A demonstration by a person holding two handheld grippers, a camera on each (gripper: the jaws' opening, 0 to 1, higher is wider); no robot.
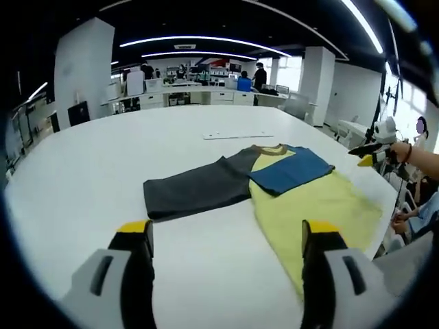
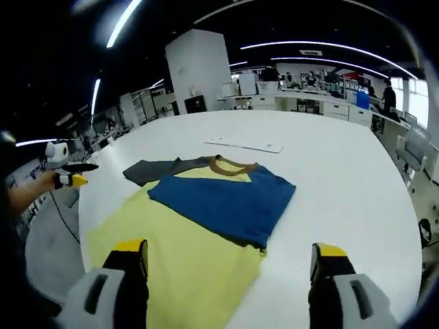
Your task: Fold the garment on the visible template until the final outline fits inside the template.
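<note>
Garment lying flat on white worktop | yellow body, blue sleeve folding inward, grey sleeve stretching out | both hand-held grippers hovering wide open, gripping nothing

Bright, even light from ceiling strip lights; white desk lit evenly, shadows faint. Strong fisheye bending at edges; background soft.

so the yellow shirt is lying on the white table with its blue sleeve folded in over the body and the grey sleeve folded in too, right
Not quite. The blue sleeve is folded over the yellow shirt on the white table, but the grey sleeve is not folded in: the left gripper view shows it stretched flat out to the side, off the body.
</note>
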